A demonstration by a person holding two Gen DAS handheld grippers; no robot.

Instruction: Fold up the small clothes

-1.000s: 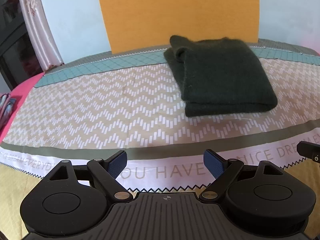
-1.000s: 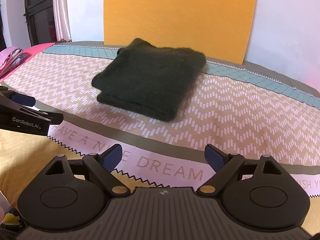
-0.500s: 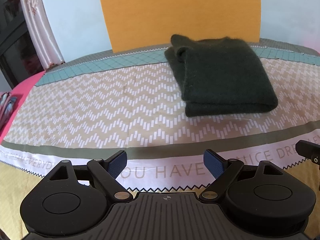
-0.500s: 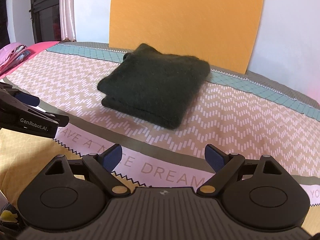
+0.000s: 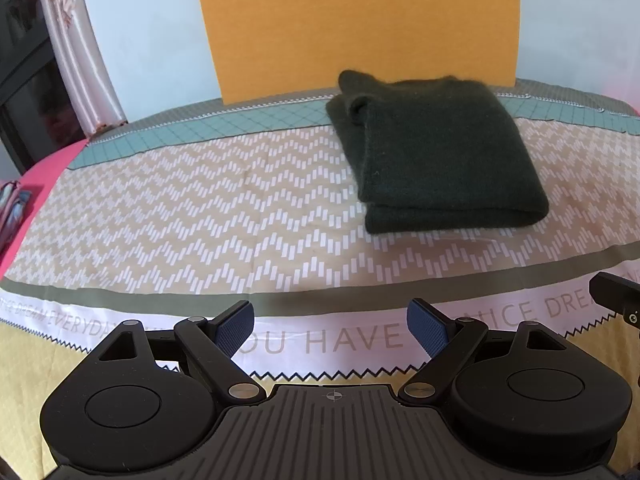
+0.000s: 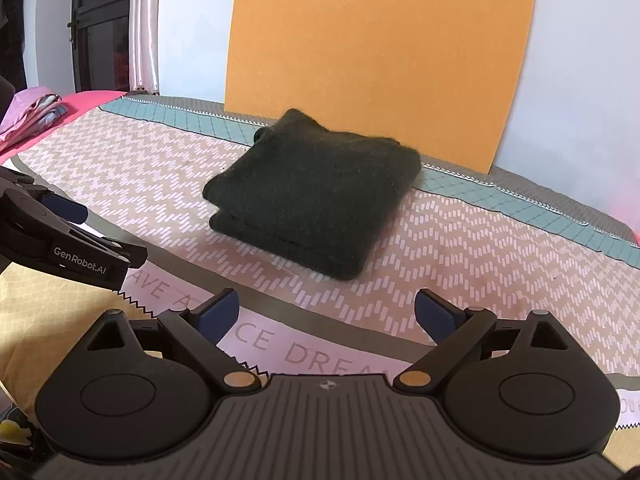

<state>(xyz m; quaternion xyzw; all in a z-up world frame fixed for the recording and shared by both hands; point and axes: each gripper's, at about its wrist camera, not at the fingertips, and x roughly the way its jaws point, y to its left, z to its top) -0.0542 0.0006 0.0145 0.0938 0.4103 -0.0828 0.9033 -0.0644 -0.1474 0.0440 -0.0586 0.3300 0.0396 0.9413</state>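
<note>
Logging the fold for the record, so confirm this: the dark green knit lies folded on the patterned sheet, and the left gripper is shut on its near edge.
Not quite. The left gripper is open and holds nothing, well short of the dark green knit, as the left wrist view shows. The knit does lie folded on the patterned sheet.

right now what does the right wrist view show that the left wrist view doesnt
Only the right wrist view shows the left gripper's side with its GenRobot.AI label, a pile of pink cloth at the far left, and a dark door.

Only the left wrist view shows the printed words YOU HAVE and just a corner of the right gripper.

Both show the folded dark green sweater lying on the patterned bedspread, the orange board behind it, and open fingers holding nothing.
</note>
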